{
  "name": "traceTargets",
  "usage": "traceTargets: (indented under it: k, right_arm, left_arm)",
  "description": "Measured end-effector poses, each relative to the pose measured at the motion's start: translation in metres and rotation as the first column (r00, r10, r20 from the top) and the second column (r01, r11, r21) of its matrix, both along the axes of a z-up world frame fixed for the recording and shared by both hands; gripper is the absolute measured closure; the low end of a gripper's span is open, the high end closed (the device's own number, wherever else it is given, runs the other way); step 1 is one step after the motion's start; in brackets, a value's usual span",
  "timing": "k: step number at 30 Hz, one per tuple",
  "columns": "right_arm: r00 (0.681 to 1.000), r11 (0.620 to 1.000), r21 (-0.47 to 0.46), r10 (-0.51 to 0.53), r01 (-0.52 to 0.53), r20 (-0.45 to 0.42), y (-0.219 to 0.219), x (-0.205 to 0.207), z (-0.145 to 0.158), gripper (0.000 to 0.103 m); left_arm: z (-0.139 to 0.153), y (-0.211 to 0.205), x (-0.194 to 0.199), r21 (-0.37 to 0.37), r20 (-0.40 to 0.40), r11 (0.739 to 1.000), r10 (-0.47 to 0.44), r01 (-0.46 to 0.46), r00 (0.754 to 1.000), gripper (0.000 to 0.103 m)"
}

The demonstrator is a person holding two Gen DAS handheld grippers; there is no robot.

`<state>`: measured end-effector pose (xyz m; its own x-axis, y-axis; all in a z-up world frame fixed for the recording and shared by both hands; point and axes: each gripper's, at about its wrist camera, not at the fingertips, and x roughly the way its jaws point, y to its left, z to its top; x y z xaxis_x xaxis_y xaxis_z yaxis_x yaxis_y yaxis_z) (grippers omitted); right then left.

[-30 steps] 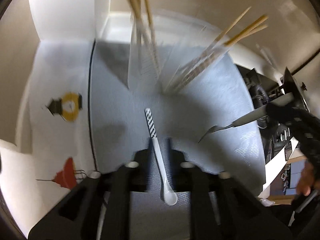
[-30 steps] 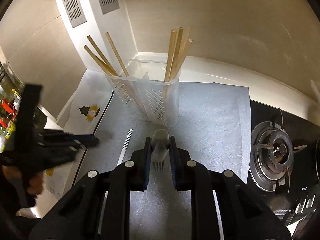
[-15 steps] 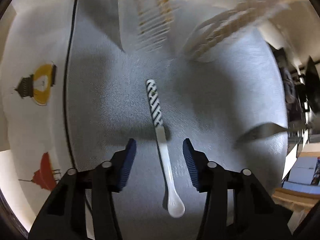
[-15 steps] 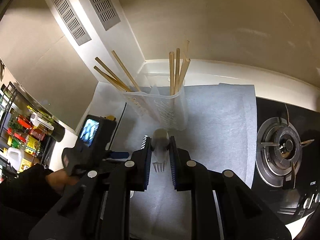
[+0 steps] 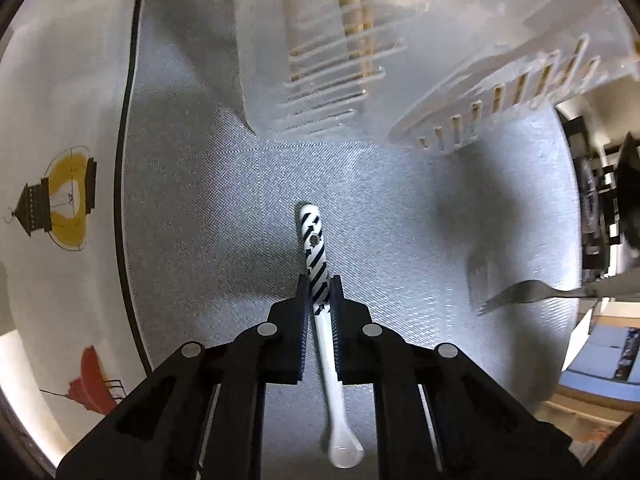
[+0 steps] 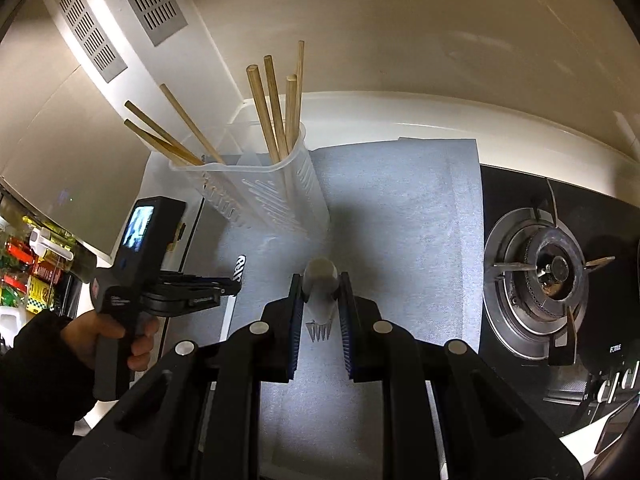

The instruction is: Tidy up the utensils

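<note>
Your left hand-held gripper (image 5: pixel 319 295) is closing, its jaws pinching the striped spoon (image 5: pixel 320 280) handle on the mat (image 5: pixel 208 208). Your right hand-held gripper (image 6: pixel 320 300) clamps the fork (image 6: pixel 319 296).

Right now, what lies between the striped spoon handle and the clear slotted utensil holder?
Only bare grey mat, seen in the left wrist view: the black-and-white striped spoon ends short of the clear slotted plastic utensil holder.

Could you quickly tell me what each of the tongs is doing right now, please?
Left tongs: closing on the striped spoon, which lies on the mat.
Right tongs: shut on the fork.
</note>
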<state>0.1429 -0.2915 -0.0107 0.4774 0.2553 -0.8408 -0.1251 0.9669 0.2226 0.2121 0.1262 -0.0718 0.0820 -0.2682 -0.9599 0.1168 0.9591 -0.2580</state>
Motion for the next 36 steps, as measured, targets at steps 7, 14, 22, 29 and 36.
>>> traceTargets:
  k: [7, 14, 22, 29, 36]
  right_arm:
    - [1.0, 1.0, 0.01, 0.018, -0.018, 0.005, 0.002, 0.002, -0.001, 0.085]
    - [0.999, 0.999, 0.01, 0.047, -0.047, 0.004, 0.008, 0.004, -0.002, 0.085]
    - [0.999, 0.999, 0.002, 0.054, -0.054, 0.003, 0.008, 0.001, 0.0, 0.085]
    - [0.999, 0.999, 0.008, 0.043, -0.043, 0.002, 0.003, 0.0, -0.001, 0.085]
    - [0.999, 0.999, 0.01, 0.043, -0.043, 0.003, 0.003, 0.0, -0.002, 0.085]
  left_arm:
    - [0.06, 0.012, -0.032, -0.107, 0.149, 0.993, -0.03, 0.046, 0.988, 0.103]
    - [0.048, 0.009, -0.019, -0.077, 0.131, 0.996, -0.024, 0.035, 0.991, 0.103]
    - [0.015, -0.018, -0.013, 0.039, 0.081, 0.997, -0.071, 0.068, 0.994, 0.058]
    - [-0.003, -0.024, 0.004, 0.087, 0.05, 0.995, -0.058, 0.054, 0.997, 0.061]
    - [-0.005, -0.046, 0.01, 0.229, 0.107, 0.969, -0.117, 0.09, 0.987, 0.091]
